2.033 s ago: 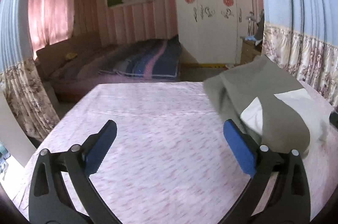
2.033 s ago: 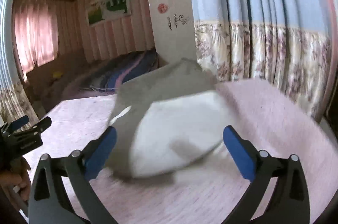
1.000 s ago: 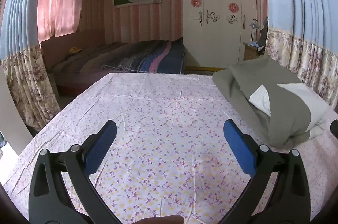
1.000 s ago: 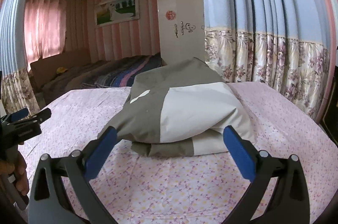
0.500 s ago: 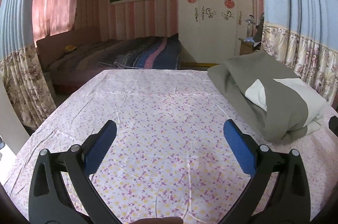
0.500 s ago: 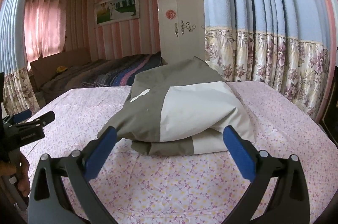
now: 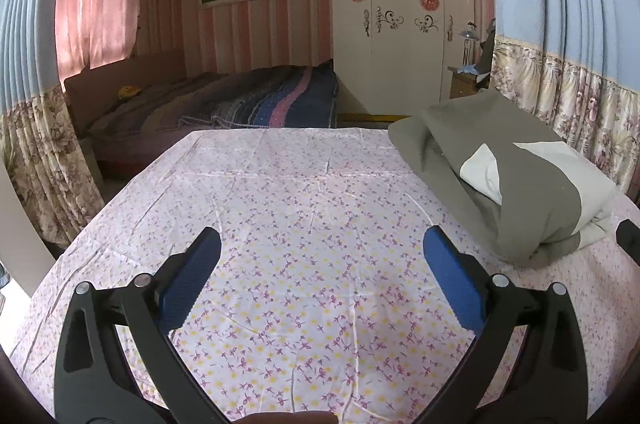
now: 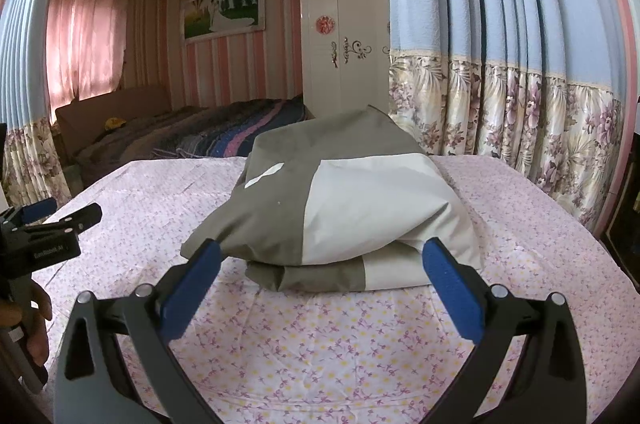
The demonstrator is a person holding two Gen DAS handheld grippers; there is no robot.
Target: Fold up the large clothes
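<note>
Folded garment [image 8: 344, 208], grey-olive with a cream panel, sits stacked in layers on the bench [image 7: 304, 224], which has a pink floral cloth on it. From the left wrist view it's on the right side of the bench [image 7: 516, 180].

Right gripper [image 8: 320, 280]: fingers wide, empty, just in front of the garment's near edge, not touching.

Left gripper [image 7: 320, 280]: fingers wide, empty, over bare cloth, well apart from the garment.

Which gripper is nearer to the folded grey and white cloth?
Right. The right gripper faces the folded cloth directly, jaws open just before it. The left gripper is off to the cloth's left, over bare sheet.
</note>
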